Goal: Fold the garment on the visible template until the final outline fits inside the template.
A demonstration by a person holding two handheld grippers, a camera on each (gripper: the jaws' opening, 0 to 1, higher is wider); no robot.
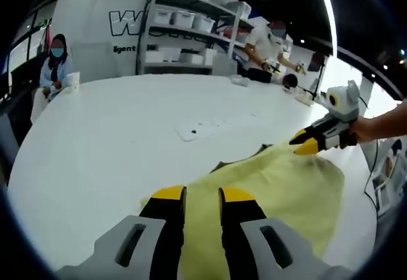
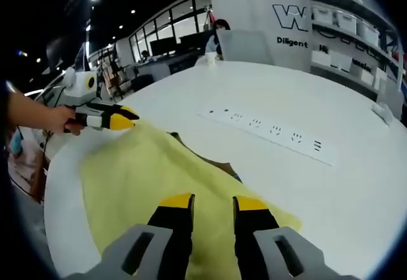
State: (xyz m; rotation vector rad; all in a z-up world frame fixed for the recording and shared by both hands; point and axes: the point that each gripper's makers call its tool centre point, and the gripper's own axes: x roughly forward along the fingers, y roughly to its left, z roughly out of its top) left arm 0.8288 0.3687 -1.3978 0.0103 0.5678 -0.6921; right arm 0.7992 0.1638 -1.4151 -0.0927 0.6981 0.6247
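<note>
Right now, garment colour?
Pale yellow garment, plain, no pattern; shows best in the right gripper view.

- Left gripper view: low over the white table (image 1: pixel 114 146), looking along its own jaws toward the shelving (image 1: pixel 191 32), close above the yellow garment (image 1: pixel 286 191).
- Right gripper view: low and close over that garment (image 2: pixel 146 178), facing across it from the opposite side toward the power strip (image 2: pixel 267 127).
- Both views share the garment and tabletop.

Your left claw (image 1: pixel 202 198) points forward and low, its yellow-tipped jaws parallel with a narrow gap between them; whether they pinch anything can't be told. Your right claw (image 2: pixel 213 203) sits the same way, jaws close together with a slim gap. In the left gripper view your right claw (image 1: pixel 305 144) reaches in from the side, tips together, your hand (image 1: pixel 375 127) behind it. In the right gripper view your left claw (image 2: pixel 124 119) comes in likewise, held by your hand (image 2: pixel 48 119).
</note>
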